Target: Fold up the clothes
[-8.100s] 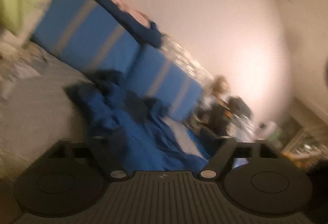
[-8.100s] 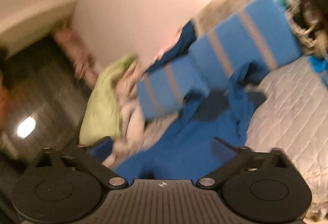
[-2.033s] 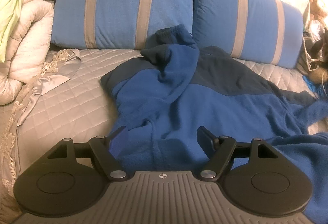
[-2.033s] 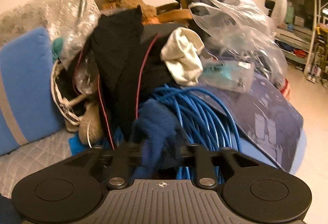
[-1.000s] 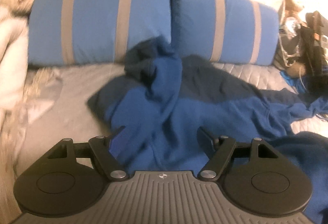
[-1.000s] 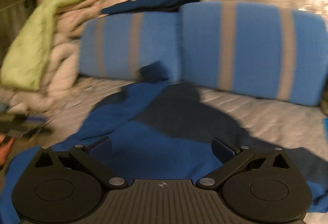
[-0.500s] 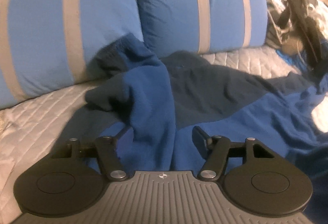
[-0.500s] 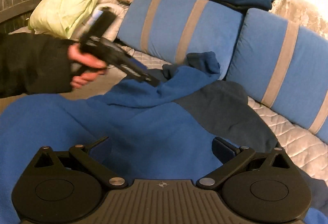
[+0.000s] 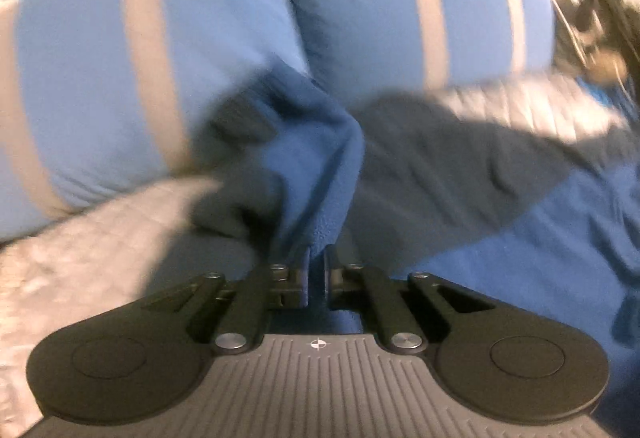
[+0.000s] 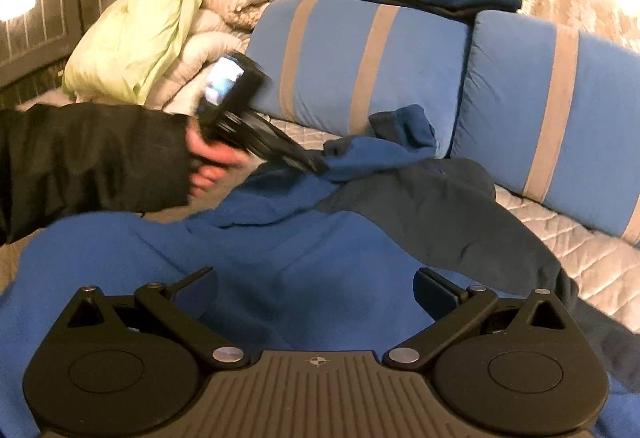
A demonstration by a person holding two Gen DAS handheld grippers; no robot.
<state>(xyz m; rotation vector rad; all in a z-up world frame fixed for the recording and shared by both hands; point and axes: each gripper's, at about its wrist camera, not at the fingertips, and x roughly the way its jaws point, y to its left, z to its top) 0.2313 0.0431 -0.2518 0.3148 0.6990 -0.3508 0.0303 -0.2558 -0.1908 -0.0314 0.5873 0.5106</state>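
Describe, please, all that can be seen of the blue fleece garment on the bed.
The blue fleece garment looks like soft, thick fleece: bright blue with a darker navy panel across its upper part. It lies spread and rumpled on the grey quilted bedcover, its top end against the striped blue pillows. One sleeve is bunched into a raised fold, and the left gripper has just closed on it. The right gripper hovers open over the body.

Fleece jacket (image 10: 304,262) lies on quilted bedspread (image 10: 580,250); striped pillows (image 10: 360,65) at 12 o'clock, folded comforters (image 10: 160,21) at 10 o'clock.
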